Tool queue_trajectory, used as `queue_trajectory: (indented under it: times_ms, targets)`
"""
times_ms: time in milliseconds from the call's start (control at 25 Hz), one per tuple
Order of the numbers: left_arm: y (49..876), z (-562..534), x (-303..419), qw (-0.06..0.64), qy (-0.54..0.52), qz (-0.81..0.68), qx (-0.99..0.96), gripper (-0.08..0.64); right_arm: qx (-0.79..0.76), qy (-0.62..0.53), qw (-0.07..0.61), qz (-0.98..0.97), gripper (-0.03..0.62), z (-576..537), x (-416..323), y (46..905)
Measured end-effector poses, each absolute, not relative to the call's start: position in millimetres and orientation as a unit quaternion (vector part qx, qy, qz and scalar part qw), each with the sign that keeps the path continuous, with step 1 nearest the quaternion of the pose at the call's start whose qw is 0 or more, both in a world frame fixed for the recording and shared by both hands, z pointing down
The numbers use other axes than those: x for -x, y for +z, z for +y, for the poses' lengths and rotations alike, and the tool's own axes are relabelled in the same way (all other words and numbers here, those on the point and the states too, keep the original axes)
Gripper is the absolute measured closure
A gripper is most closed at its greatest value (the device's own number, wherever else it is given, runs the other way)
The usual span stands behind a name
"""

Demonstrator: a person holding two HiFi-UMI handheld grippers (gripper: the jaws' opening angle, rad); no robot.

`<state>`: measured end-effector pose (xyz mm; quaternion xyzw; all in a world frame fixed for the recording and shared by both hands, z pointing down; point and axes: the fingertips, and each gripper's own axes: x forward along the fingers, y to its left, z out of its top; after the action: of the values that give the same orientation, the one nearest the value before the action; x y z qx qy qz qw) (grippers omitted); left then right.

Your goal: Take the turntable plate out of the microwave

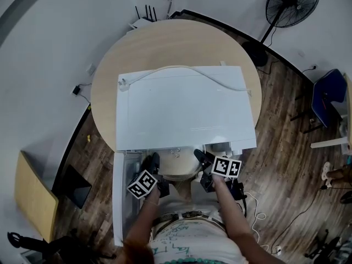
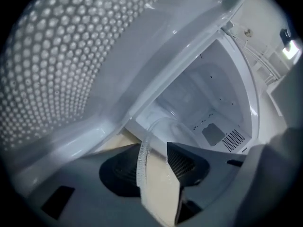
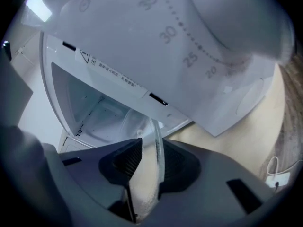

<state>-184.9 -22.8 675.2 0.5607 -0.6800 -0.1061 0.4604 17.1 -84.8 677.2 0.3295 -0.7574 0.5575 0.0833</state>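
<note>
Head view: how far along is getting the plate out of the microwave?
Done: the microwave has its door swung open.
In hand: the left hand-held gripper and the right hand-held gripper each have the glass plate by its rim, seemingly clamped, with the plate at the opening.
Left: drawing it fully clear and setting it down, perhaps on the table.

Both forearms [image 1: 144, 219] reach forward. The left tongs [image 2: 154, 174] sit near the right tongs [image 3: 149, 167], both tilted downward, each clamping the turntable plate [image 1: 179, 174] rim.
</note>
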Motion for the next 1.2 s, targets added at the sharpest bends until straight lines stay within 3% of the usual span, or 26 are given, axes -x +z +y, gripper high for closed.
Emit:
queue_trajectory:
  times_ms: [480, 1200]
  targets:
    - [658.0, -1.4, 176.3, 0.466, -0.157, -0.664, -0.564, 0.443, -0.308, 0.568, 0.042, -0.762, 0.511, -77.3, -23.0, 660.8]
    - [620.0, 29.8, 157.9, 0.433, -0.205, -0.676, -0.560, 0.457, -0.271, 0.575, 0.021, -0.772, 0.526, -64.6, -35.9, 628.0]
